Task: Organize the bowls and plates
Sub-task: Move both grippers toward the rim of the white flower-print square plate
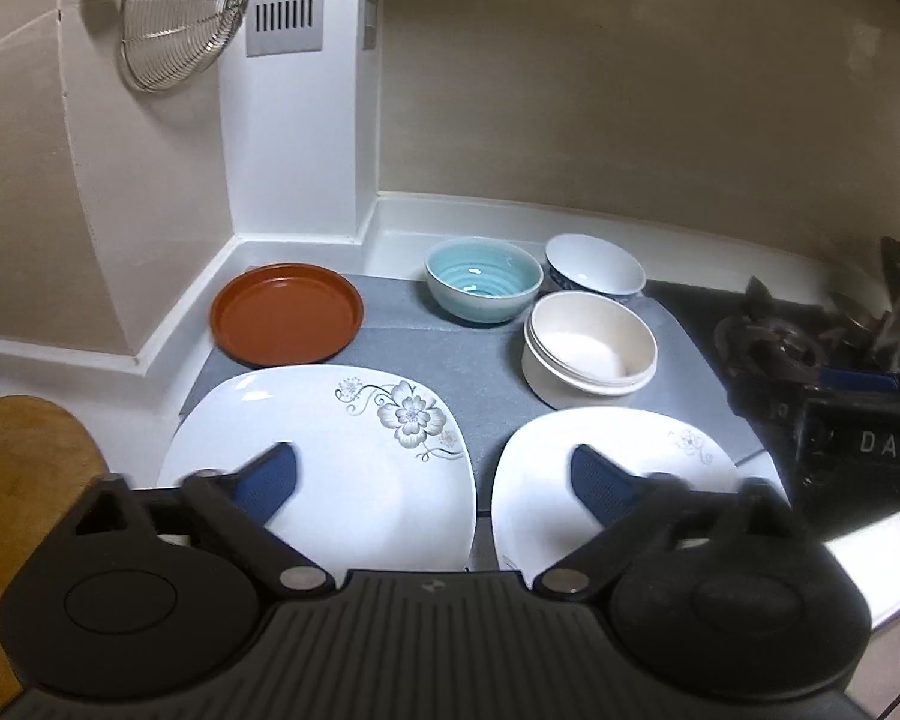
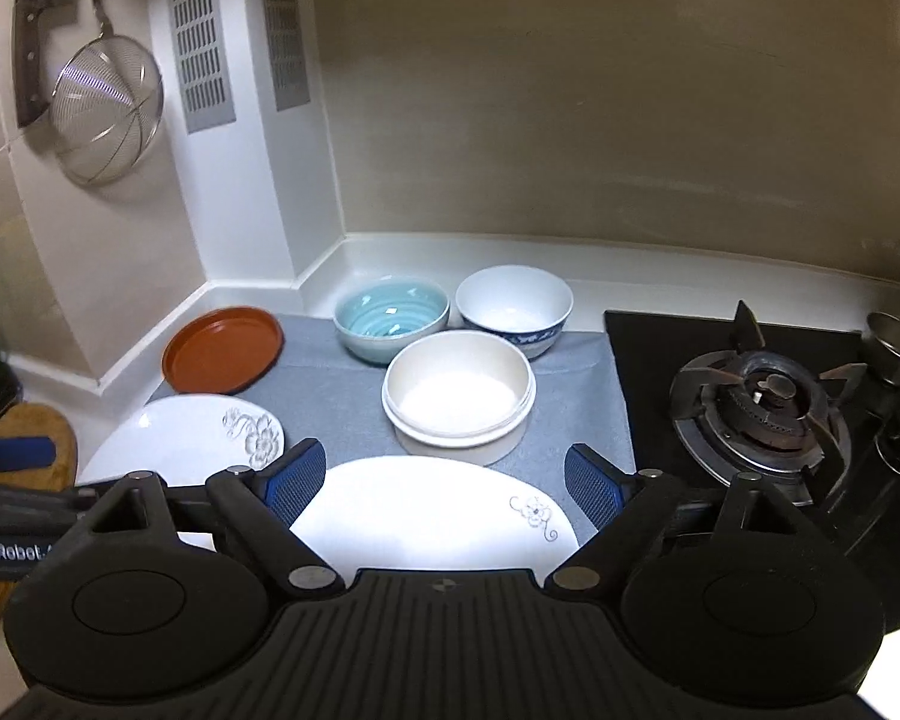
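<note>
Two grippers are seen, each spread wide with nothing between its blue-padded fingers. The left gripper [image 1: 435, 480] is held low in the left wrist view, above two white floral plates: the larger floral plate [image 1: 330, 462] fills the lower centre-left of the frame, and the smaller floral plate [image 1: 618, 468] lies just beside it at lower right, a narrow gap being left between them. The right gripper [image 2: 444, 480] is held low in its own view, with the smaller floral plate [image 2: 432, 516] framed between its fingers but not touched, so far as can be told.

Beyond the plates, a cream bowl [image 1: 588, 351] is seen right of centre, standing on a grey mat [image 1: 450, 360]. Behind it, a light blue ribbed bowl [image 1: 483, 279] and a white bowl with a blue pattern [image 1: 594, 267] are set side by side near the back wall. An orange-brown plate [image 1: 288, 315] rests at the mat's left edge, partly off it, apart from the bowls.

A gas burner [image 2: 762, 402] on a black hob is seen at the right of the right wrist view. A wire strainer [image 2: 105, 108] is hung on the wall at upper left, and a wooden board [image 1: 24, 480] is visible at the lower left of the left wrist view.
</note>
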The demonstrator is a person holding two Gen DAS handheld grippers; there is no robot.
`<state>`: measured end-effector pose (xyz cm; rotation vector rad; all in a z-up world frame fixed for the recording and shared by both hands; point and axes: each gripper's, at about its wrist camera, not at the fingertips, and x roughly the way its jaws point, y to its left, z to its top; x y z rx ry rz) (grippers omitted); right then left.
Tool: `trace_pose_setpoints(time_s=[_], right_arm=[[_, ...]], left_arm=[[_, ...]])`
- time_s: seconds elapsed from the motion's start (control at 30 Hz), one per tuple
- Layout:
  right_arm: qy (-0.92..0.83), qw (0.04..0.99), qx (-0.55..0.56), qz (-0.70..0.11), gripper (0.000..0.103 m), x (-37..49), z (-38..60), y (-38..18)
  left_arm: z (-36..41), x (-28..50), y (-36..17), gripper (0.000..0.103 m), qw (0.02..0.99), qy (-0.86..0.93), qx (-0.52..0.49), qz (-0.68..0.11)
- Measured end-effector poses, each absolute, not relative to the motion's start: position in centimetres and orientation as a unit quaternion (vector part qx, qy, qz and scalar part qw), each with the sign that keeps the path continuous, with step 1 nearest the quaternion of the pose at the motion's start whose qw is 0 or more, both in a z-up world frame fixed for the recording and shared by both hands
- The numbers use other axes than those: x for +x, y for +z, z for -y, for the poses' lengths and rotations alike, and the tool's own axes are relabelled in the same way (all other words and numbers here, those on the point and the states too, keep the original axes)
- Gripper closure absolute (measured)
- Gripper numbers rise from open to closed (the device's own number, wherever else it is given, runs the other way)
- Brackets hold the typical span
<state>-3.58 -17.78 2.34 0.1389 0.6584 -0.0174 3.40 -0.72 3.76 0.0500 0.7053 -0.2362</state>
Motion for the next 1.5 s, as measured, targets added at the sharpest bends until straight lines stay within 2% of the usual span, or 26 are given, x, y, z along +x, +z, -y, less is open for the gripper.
trace_pose_setpoints(time_s=[0.03,0.3,0.73,0.83,1.07,1.5], right_arm=[[-0.011,0.943,0.068,-0.324,0.015,-3.9,17.6,2.0],[-0.029,0.930,0.088,-0.355,0.014,-4.5,17.0,1.0],[-0.045,0.929,0.095,-0.355,0.015,-3.6,18.2,1.0],[-0.038,0.930,0.093,-0.353,0.016,-3.5,17.5,0.9],[-0.020,0.927,0.094,-0.363,0.028,-3.4,16.1,-0.3],[-0.011,0.924,0.108,-0.366,0.029,-3.1,15.5,-0.7]], left_arm=[[0.7,3.4,3.3,0.020,0.928,-0.124,0.027,-0.349],[-0.4,4.0,2.3,0.020,0.920,-0.158,0.043,-0.355],[-0.2,4.3,3.2,0.022,0.927,-0.176,0.034,-0.329],[-0.7,4.1,2.6,0.022,0.924,-0.178,0.032,-0.338],[-2.2,3.6,1.7,0.023,0.919,-0.180,0.043,-0.349],[-2.8,3.3,1.2,0.025,0.918,-0.186,0.057,-0.345]])
